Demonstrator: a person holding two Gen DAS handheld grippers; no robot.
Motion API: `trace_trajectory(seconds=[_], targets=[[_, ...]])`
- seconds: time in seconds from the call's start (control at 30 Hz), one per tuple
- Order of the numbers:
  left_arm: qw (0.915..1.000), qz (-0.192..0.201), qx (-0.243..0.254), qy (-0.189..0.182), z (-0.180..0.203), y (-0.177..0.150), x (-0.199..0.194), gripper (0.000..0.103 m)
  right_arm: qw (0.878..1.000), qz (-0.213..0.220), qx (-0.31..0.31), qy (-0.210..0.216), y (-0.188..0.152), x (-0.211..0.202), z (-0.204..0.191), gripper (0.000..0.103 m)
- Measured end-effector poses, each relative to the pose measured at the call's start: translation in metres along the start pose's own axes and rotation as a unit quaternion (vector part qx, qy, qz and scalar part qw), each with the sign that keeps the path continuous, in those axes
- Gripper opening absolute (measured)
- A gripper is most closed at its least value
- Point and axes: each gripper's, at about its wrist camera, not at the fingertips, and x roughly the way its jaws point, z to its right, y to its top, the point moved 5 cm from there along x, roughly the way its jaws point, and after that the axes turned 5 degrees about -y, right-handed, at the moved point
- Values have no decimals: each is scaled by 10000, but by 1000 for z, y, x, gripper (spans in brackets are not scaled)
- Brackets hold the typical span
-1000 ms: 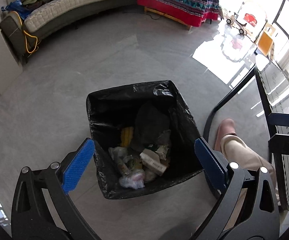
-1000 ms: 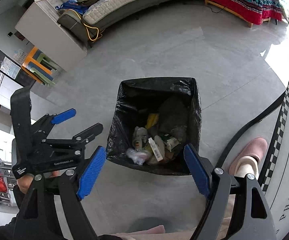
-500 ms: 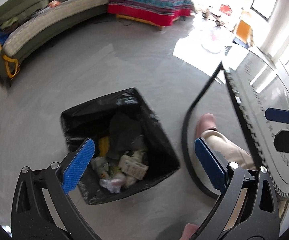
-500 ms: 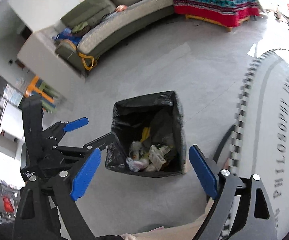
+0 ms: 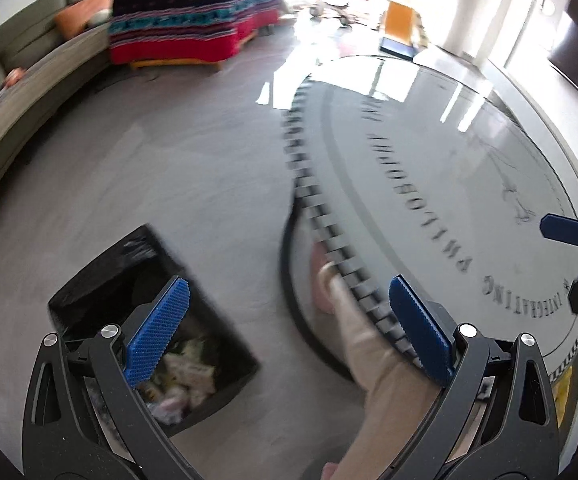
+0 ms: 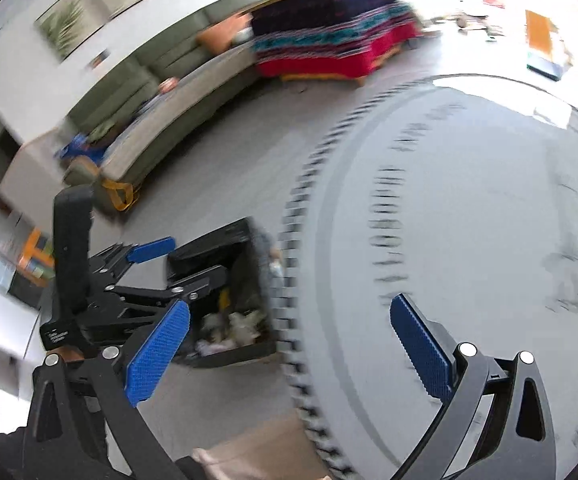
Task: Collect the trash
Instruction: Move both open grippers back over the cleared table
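Observation:
A black-lined trash bin (image 5: 101,276) with several pieces of trash (image 5: 185,372) inside stands on the grey floor at the lower left of the left wrist view; it also shows in the right wrist view (image 6: 229,240). My left gripper (image 5: 289,324) is open and empty, above the floor between the bin and the round table (image 5: 449,160). My right gripper (image 6: 289,344) is open and empty over the table's edge (image 6: 489,200). The left gripper also shows in the right wrist view (image 6: 169,260). Both views are blurred.
The person's leg and pink slipper (image 5: 321,280) are by the table's edge. A curved sofa (image 6: 149,92) and a bench under a red patterned cloth (image 5: 185,24) stand at the back. A yellow chair (image 5: 401,20) stands by the bright windows.
Both grippers have swung up and to the right, away from above the bin toward the round table. The bin has slid to the lower left of both views. Both stay open.

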Motion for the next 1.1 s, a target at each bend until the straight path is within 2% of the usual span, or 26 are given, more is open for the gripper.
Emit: trace_trajectory(seconds=[0.07, 0.17, 0.37, 0.5, 0.63, 0.8, 1.1], targets=[[9997, -13, 194, -176, 27, 6, 11, 97, 9990, 111, 196, -379, -6, -11, 30, 100], [9981, -81, 445, -407, 63, 14, 26, 97, 9958, 189, 545, -713, -18, -22, 72, 100], [9912, -228, 1057, -757, 135, 26, 55, 97, 9870, 179, 1270, -972, -46, -32, 141, 100], [9863, -323, 1313, -944, 170, 33, 71, 97, 9808, 151, 1580, -1136, -65, -39, 169, 100], [9831, -315, 1559, -904, 197, 36, 88, 97, 9728, 150, 1812, -1434, -83, -42, 199, 100], [9817, -312, 1730, -731, 217, 35, 113, 97, 9634, 114, 1954, -1831, -99, -25, 225, 100], [9823, -214, 1802, -461, 227, 39, 138, 97, 9527, 237, 2050, -2233, -99, -2, 242, 100]])
